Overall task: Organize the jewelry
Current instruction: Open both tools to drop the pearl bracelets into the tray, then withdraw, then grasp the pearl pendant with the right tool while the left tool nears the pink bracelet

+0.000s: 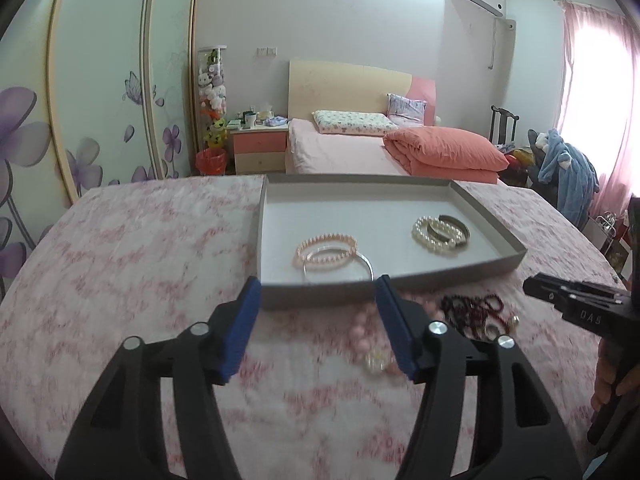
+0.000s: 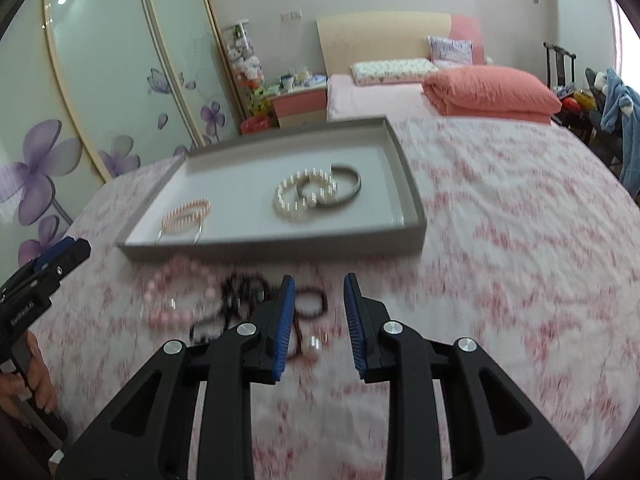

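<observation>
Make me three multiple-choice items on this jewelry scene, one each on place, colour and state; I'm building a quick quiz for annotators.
1. Where does the white pearl bracelet lie?
A. In the grey tray
B. On the bedspread
C. In a gripper

2. What colour is the large-bead bracelet lying outside the tray?
A. Green
B. Pink
C. Yellow

3. How does the right gripper stand?
A. Shut on a ring
B. Holding the tray
C. Open, holding nothing

Key: A, it rests on the tray floor; B, its beads are pink; C, its blue pads are apart with nothing between.

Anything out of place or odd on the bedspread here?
Nothing damaged. A pink bead bracelet and a tangle of dark beads lie on the bedspread, outside the tray, unsorted. Both grippers are open.
</observation>
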